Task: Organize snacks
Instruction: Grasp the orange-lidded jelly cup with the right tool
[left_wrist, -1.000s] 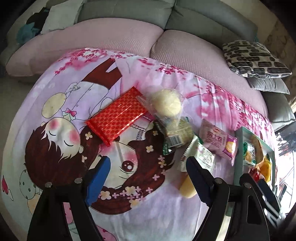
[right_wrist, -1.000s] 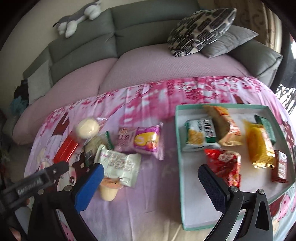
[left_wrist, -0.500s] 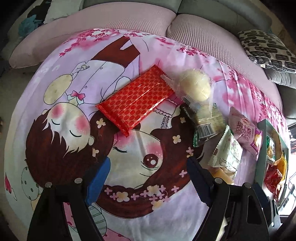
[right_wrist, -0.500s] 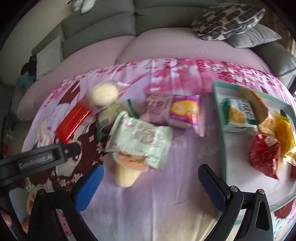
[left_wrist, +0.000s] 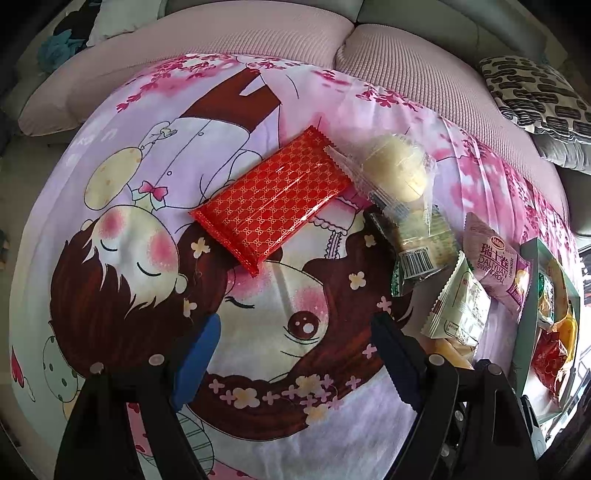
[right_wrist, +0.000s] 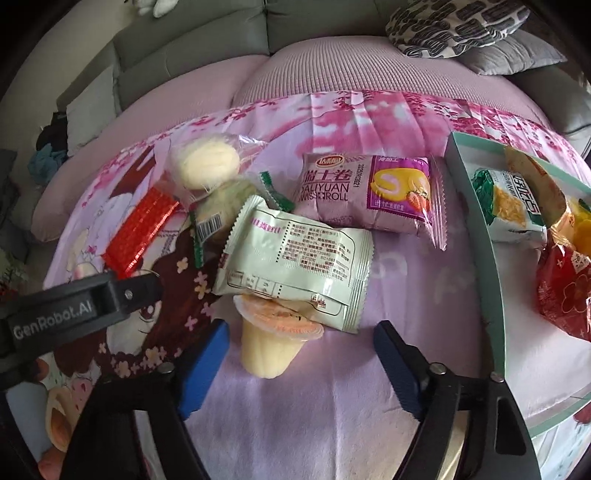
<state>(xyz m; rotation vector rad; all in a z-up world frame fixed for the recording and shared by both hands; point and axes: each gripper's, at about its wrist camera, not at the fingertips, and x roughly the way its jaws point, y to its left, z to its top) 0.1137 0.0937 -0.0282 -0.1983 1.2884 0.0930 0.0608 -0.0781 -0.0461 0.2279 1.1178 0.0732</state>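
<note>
A tabletop draped in a pink cartoon cloth (left_wrist: 122, 206) is carrying a loose row of snacks. From the left: a red patterned packet (left_wrist: 273, 201), a clear-wrapped round pastry (left_wrist: 397, 171), a green-edged pack with a barcode (left_wrist: 417, 254), a pale green sachet (right_wrist: 295, 258) leaning on a yellow jelly cup (right_wrist: 271, 345), and a purple Swiss roll pack (right_wrist: 369, 192).

The left tool (left_wrist: 297, 356) is hovering with its jaws wide over bare cloth, gripping nothing. The right tool (right_wrist: 301, 360) has just been closing partway; its jaws are standing on either side of the jelly cup without pressing it.

Risk, as I judge it: the sachet is resting on the cup's lid, so lifting the cup may be dragging the sachet along or flipping it off. The cup is lying tilted and tapered, so it may squirt out of a pinch.

At the far right, a teal-rimmed tray (right_wrist: 476, 206) is already holding a green-and-white crisp bag (right_wrist: 513, 205), an orange pouch (right_wrist: 543, 173), a yellow pack (right_wrist: 583, 229) and a red bag (right_wrist: 565, 291).
</note>
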